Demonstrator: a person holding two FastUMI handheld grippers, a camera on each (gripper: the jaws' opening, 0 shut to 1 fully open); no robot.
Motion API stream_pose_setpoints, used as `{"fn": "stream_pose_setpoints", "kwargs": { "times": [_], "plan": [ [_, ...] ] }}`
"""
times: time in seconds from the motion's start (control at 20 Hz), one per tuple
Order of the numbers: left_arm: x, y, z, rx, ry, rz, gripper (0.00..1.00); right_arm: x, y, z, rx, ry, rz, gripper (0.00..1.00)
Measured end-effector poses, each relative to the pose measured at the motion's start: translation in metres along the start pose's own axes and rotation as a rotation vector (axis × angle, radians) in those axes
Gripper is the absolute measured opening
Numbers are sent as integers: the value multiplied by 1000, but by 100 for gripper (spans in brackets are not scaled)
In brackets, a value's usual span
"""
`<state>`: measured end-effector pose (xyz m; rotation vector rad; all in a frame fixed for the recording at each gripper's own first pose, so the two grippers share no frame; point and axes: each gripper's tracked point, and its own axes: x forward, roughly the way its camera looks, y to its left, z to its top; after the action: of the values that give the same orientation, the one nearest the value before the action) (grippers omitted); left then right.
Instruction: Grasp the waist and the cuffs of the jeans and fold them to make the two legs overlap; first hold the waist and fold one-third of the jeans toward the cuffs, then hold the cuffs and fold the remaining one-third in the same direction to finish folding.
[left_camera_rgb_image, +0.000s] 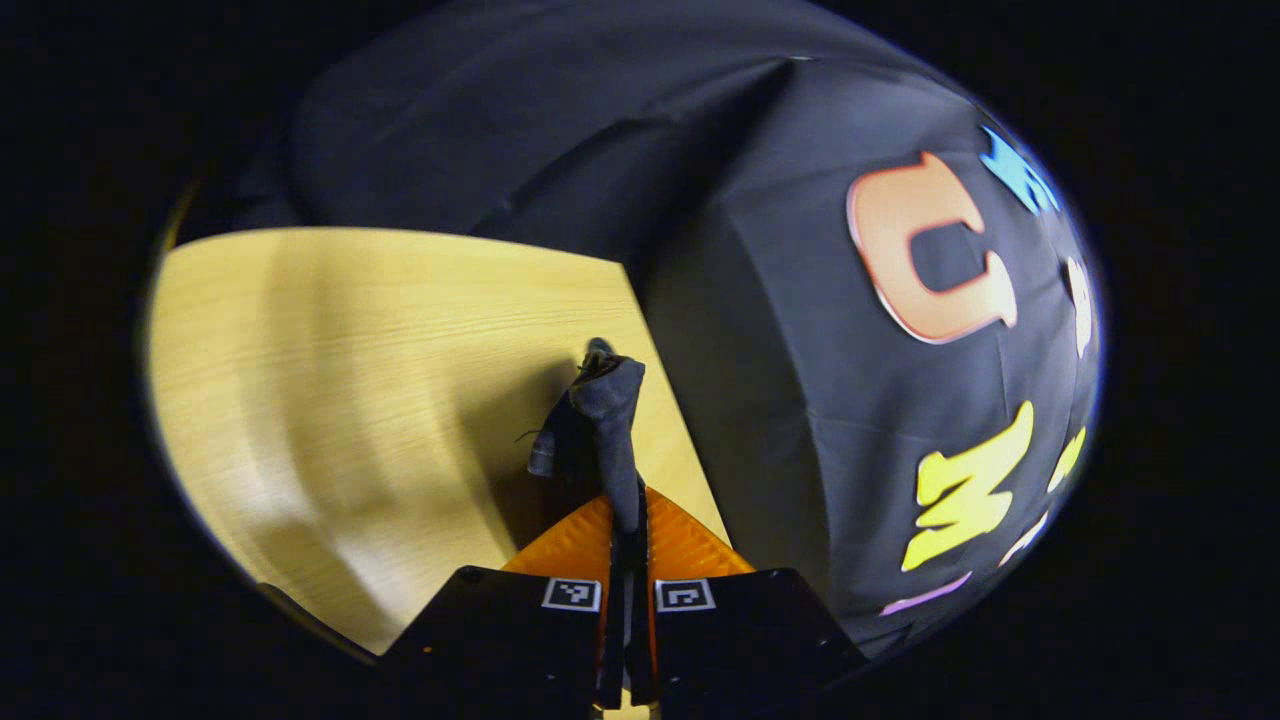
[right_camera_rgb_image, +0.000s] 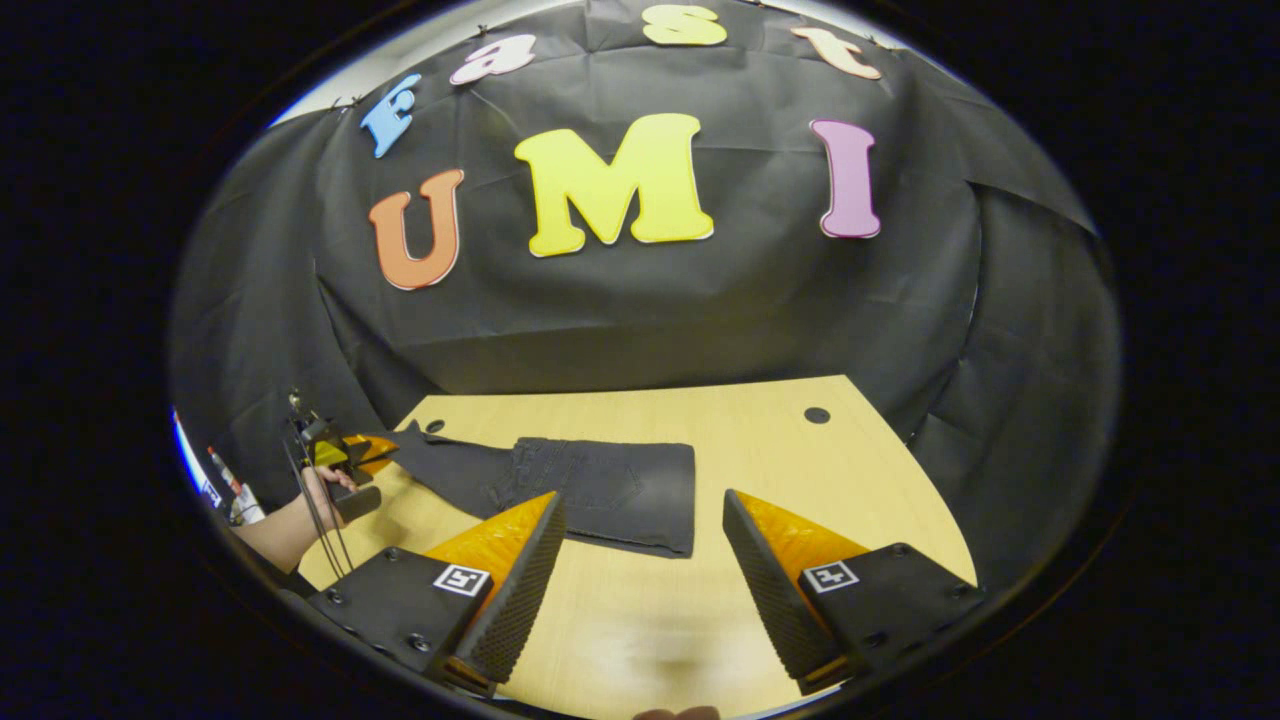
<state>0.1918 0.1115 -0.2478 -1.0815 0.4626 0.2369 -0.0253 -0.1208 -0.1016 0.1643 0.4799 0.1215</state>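
Observation:
Dark grey jeans (right_camera_rgb_image: 600, 490) lie on the wooden table (right_camera_rgb_image: 800, 470), waist end to the right with a back pocket showing, legs running left. My right gripper (right_camera_rgb_image: 640, 545) hovers open above the table's near side, short of the waist edge, with nothing between its fingers. At the far left, a hand (right_camera_rgb_image: 300, 520) holds my left gripper (right_camera_rgb_image: 350, 455) at the leg end of the jeans. In the left gripper view, my left gripper (left_camera_rgb_image: 625, 515) is shut on a bunched piece of dark denim, the cuffs (left_camera_rgb_image: 600, 420), lifted a little above the table (left_camera_rgb_image: 350, 400).
The booth's black cloth wall (right_camera_rgb_image: 650, 320) closes off the back and sides of the table. Two small round holes (right_camera_rgb_image: 817, 414) sit in the tabletop near its far edge. Bare wood stretches right of the jeans and in front of them.

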Motion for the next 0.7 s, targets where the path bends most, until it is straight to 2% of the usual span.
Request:
{"fn": "stream_pose_setpoints", "kwargs": {
  "times": [0.1,0.15,0.35,0.5,0.6,0.7],
  "plan": [
    [-4,-30,-5,94,-4,-30,6,-9,-4,0,12,-15,4,97],
    [-9,-43,-10,153,-10,-42,6,-13,-8,-2,20,-23,0,94],
    [-26,-114,-51,431,-13,-128,6,-31,-26,-12,19,-34,-29,93],
    [-22,-160,-102,645,4,-212,6,-48,-39,-14,-9,-54,-53,93],
    [-20,-176,-143,778,35,-259,6,-58,-51,-15,-25,-63,-81,100],
    [-21,-184,-185,905,61,-284,6,-66,-65,-18,-40,-66,-109,93]
  ]
}}
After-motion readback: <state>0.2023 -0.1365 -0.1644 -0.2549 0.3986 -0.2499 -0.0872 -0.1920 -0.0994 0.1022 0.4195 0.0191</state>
